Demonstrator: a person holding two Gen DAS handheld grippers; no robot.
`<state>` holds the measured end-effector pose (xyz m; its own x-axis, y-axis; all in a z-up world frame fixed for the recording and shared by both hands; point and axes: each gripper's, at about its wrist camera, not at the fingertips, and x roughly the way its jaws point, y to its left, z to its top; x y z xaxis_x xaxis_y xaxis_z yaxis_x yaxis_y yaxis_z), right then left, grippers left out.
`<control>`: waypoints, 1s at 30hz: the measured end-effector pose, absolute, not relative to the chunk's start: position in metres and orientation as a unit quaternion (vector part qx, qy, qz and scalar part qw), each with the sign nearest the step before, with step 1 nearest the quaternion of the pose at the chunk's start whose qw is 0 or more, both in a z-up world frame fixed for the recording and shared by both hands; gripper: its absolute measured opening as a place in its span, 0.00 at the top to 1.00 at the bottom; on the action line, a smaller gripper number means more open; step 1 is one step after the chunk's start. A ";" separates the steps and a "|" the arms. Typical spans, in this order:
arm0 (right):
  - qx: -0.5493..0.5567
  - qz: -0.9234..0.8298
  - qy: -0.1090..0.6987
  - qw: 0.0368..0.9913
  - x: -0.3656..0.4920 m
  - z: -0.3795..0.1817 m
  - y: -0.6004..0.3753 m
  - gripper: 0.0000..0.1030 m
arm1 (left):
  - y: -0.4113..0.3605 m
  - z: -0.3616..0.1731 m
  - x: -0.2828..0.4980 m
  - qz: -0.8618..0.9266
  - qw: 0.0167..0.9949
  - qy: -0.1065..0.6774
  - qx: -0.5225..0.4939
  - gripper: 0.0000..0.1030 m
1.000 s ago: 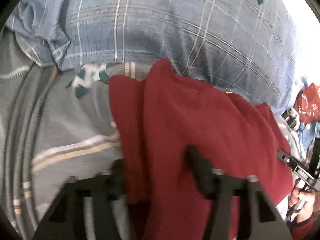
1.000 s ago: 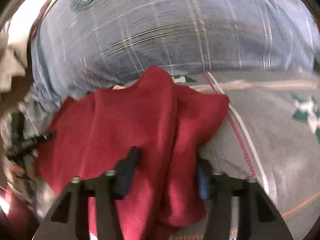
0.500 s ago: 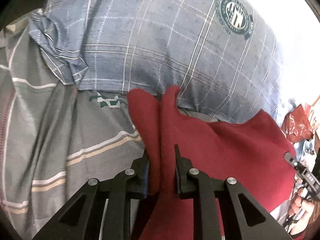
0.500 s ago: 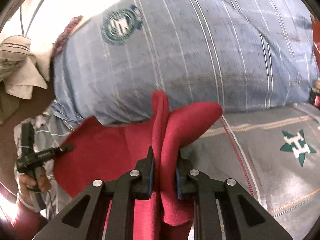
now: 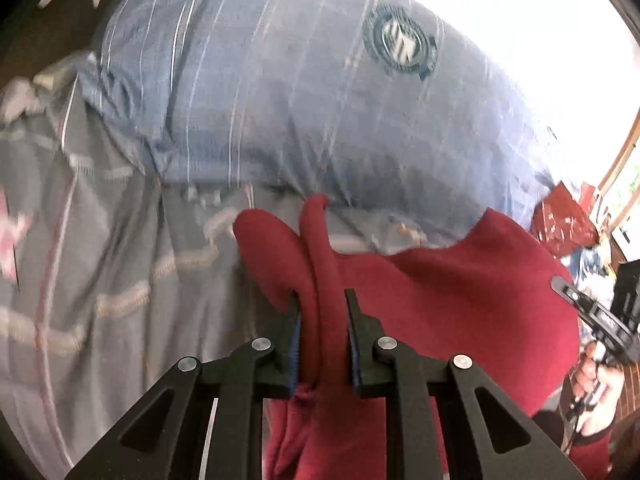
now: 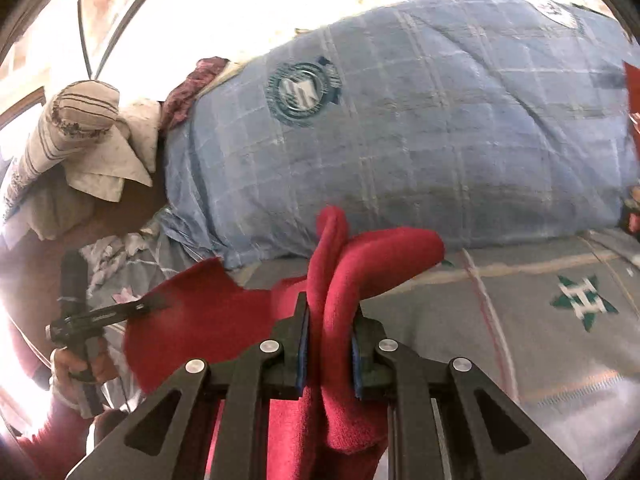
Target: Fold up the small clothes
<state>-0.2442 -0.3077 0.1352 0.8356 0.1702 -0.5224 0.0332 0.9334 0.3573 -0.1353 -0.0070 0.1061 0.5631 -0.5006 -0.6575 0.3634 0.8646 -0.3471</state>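
A: From the left wrist, what is different from a second ago?

B: The left gripper (image 5: 322,300) had its jaws spread around the red garment (image 5: 460,312); now they are clamped on a bunched fold of it. The cloth no longer lies flat on the grey bedspread (image 5: 100,280); it hangs up off it, stretched toward the right gripper (image 5: 576,300) at the right edge of the view, where a hand (image 5: 596,376) holds the handle.

A: And from the right wrist?

B: The same change. The right gripper (image 6: 330,304) is now pinched shut on another fold of the red garment (image 6: 192,320), and the bedspread (image 6: 540,340) and the blue plaid pillow (image 6: 400,140) sit further below and behind. The left gripper (image 6: 160,304) bites the far end.

A: Meaning?

B: I judge both corners secured and the garment raised, ready to be spread out or folded over.
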 end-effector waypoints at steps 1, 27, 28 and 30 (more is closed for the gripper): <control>0.187 0.030 0.291 0.938 -0.249 0.129 -0.315 0.85 | -0.010 0.099 -0.144 -0.240 0.880 0.403 -0.082 0.84; 0.125 -0.078 0.424 0.894 -0.135 0.014 -0.328 0.68 | -0.021 0.032 -0.107 -0.120 0.882 0.454 -0.043 0.37; 0.135 -0.079 0.414 0.897 -0.132 0.008 -0.334 0.72 | -0.019 0.034 -0.107 -0.123 0.884 0.448 -0.047 0.37; 0.139 -0.081 0.404 0.900 -0.132 0.008 -0.336 0.72 | -0.020 0.035 -0.107 -0.123 0.884 0.449 -0.040 0.37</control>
<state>-0.1316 -0.3362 0.0084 0.6599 -0.0330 -0.7506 0.2572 0.9486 0.1845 -0.1072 -0.0199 0.0351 0.5659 -0.2523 -0.7849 0.1812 0.9668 -0.1801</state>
